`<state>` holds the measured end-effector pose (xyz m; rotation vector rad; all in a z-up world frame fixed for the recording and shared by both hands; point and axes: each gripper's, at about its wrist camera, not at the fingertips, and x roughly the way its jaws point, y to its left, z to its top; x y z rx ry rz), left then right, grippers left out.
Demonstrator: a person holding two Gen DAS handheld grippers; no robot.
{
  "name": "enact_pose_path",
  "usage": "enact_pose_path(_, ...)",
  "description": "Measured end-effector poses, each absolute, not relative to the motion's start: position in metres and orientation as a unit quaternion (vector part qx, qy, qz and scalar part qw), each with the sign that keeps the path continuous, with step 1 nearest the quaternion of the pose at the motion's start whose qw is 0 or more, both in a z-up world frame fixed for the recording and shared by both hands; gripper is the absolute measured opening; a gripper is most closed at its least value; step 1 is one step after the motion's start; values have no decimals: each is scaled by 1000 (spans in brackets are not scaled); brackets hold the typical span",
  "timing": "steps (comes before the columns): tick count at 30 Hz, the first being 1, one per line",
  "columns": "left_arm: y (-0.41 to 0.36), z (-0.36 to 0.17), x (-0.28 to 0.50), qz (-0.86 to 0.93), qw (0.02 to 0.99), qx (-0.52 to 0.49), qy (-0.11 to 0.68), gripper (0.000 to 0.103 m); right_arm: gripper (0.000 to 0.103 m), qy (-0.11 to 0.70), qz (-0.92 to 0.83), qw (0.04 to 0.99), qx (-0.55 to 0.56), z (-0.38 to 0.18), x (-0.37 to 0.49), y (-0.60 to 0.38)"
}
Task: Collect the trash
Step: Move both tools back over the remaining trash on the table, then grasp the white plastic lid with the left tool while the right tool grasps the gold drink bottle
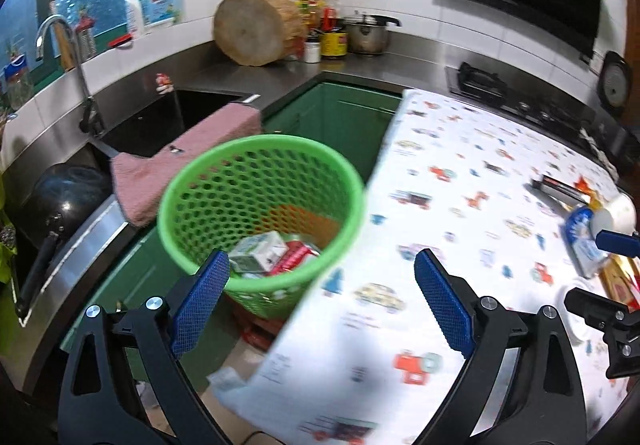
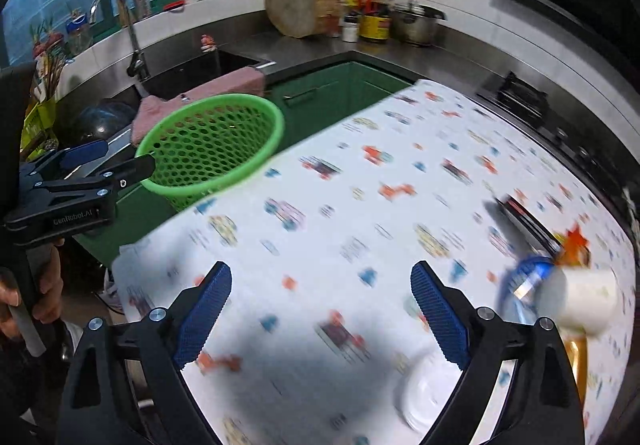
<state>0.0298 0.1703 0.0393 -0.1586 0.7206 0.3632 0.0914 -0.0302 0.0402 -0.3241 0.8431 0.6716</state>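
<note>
The table [image 2: 360,205], under a cloth printed with toy vehicles, carries a white cup [image 2: 586,305] and wrappers at its right end. Off its left edge stands the green basket [image 1: 260,169] — cartons [image 1: 260,253] lie inside. Left gripper [image 1: 320,305] and right gripper [image 2: 320,317] — jaws wide, empty.

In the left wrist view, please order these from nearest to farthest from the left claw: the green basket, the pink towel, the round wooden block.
1. Green basket, just ahead of the left claw.
2. Pink towel, behind the basket, over the sink edge.
3. Round wooden block, far back against the wall.
</note>
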Motion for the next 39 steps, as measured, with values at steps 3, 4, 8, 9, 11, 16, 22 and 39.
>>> enact_pose_path(3, 147, 39, 33, 158, 920, -68, 352, 92, 88, 400, 297, 853, -153, 41, 85, -63)
enact_pose_path(4, 141, 39, 34, 153, 921, -66, 353, 92, 88, 400, 291, 856, -153, 42, 85, -72)
enact_pose_path(8, 110, 38, 42, 128, 922, -57, 360, 93, 88, 405, 254, 864, -157, 41, 87, -118)
enact_pose_path(9, 102, 37, 44, 122, 923, -54, 362, 93, 88, 408, 246, 865, -157, 41, 88, -126)
enact_pose_path(11, 90, 37, 47, 114, 923, -52, 365, 93, 88, 417, 226, 867, -156, 38, 93, -152)
enact_pose_path(16, 54, 32, 57, 87, 922, -37, 376, 93, 88, 440, 189, 866, -146, 29, 108, -204)
enact_pose_path(22, 15, 22, 71, 52, 916, -20, 398, 93, 88, 467, 171, 855, -146, 10, 128, -240)
enact_pose_path(39, -71, -28, 99, -82, 872, 10, 483, 98, 80, 513, 181, 828, -138, -38, 176, -273)
